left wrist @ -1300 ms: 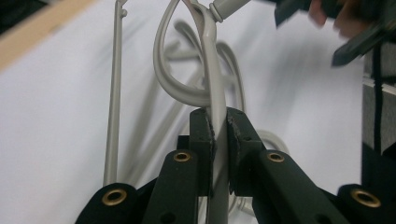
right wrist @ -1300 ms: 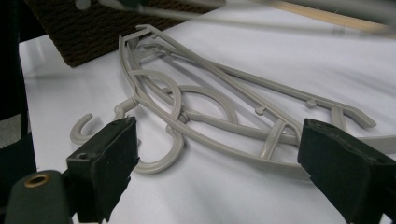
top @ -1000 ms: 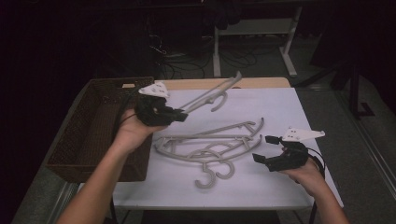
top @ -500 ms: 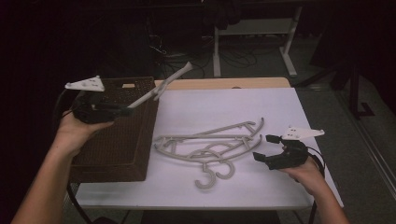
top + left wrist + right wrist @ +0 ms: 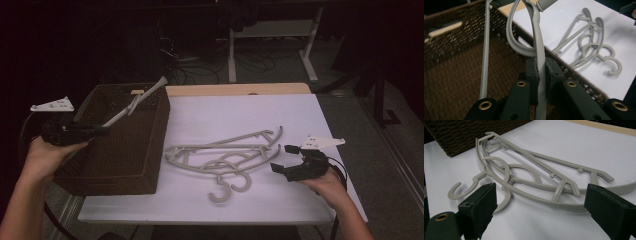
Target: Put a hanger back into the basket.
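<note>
My left gripper (image 5: 104,131) is shut on a grey plastic hanger (image 5: 135,102) and holds it over the brown woven basket (image 5: 125,165) at the table's left. In the left gripper view the jaws (image 5: 540,72) pinch the hanger's flat bar (image 5: 535,32) above the basket's inside (image 5: 456,75). Two more grey hangers (image 5: 225,155) lie overlapped on the white tabletop, hooks toward the front edge. My right gripper (image 5: 283,158) rests open just right of them, touching nothing. Its view shows the hangers (image 5: 536,170) ahead of the wide-apart jaws (image 5: 544,205).
The basket's near corner (image 5: 461,132) stands left of the hanger pile. A wooden strip (image 5: 240,89) runs along the table's far edge. Behind the table are a white table frame (image 5: 272,45) and cables on a dark floor.
My left hand has carried the held hanger leftward from above the table to over the basket and slightly lower. The right hand and the hangers on the table have stayed put.
</note>
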